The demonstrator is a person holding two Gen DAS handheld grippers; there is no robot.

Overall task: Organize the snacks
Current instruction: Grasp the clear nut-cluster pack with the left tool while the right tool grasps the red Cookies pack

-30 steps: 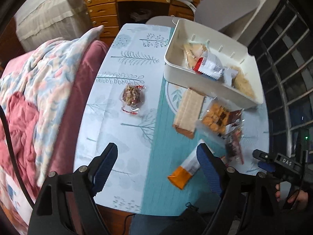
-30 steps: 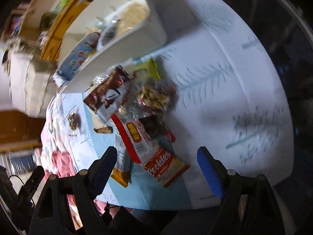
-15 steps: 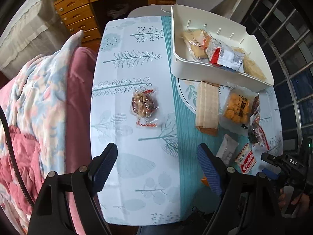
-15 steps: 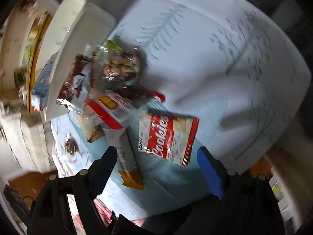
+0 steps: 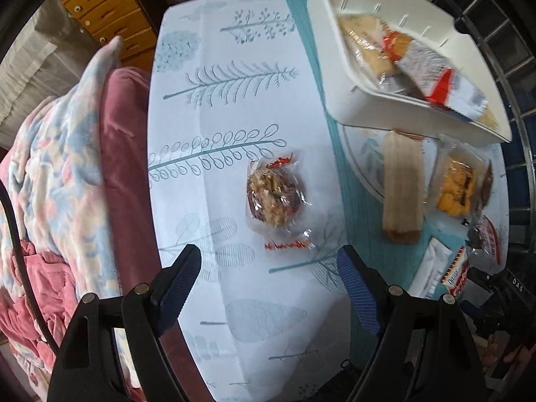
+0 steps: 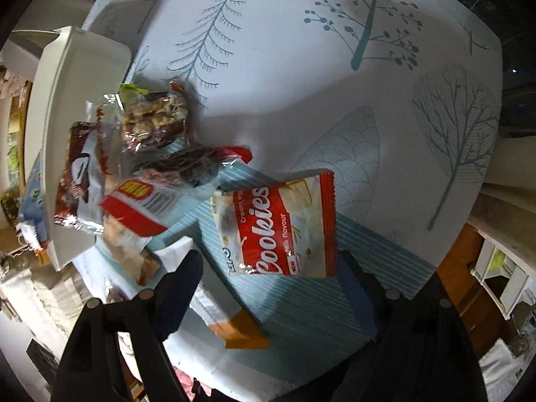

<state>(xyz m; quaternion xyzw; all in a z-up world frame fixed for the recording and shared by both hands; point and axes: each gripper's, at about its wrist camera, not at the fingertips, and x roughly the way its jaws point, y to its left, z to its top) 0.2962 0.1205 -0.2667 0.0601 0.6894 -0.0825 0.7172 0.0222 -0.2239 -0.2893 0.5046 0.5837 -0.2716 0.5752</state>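
Both grippers have dropped closer to the table since a sec ago. Left gripper (image 5: 268, 268) now hangs right over the clear-wrapped round nut-and-grain snack cake (image 5: 273, 197), which was way further up the left wrist view before. Right gripper (image 6: 271, 268) came down over the red-and-white "Cookies" packet (image 6: 278, 227).

Left jaws are spread wide w/ nothing between them; the nut cake sits just ahead of the tips, not touched. Right jaws have just been closing a bit, but they're not clamped: the cookie packet's lower edge lies btw the fingers, flat on the teal striped runner (image 6: 311, 308), pads not pressing it afaict.

White plastic bin (image 5: 412, 107) sits at the far right of the leaf-print white tablecloth (image 5: 207, 107), already holding a few wrapped snacks. Just below its near wall: tan wafer bar in clear wrap (image 5: 402, 194), orange cracker bag (image 5: 457, 187), a white-and-orange bar (image 6: 231, 318) near the right gripper. In the right wrist view a pile of mixed wrappers (image 6: 134, 167) leans against the bin's side.

Pink floral blanket (image 5: 57, 174) lies along the table's left edge.
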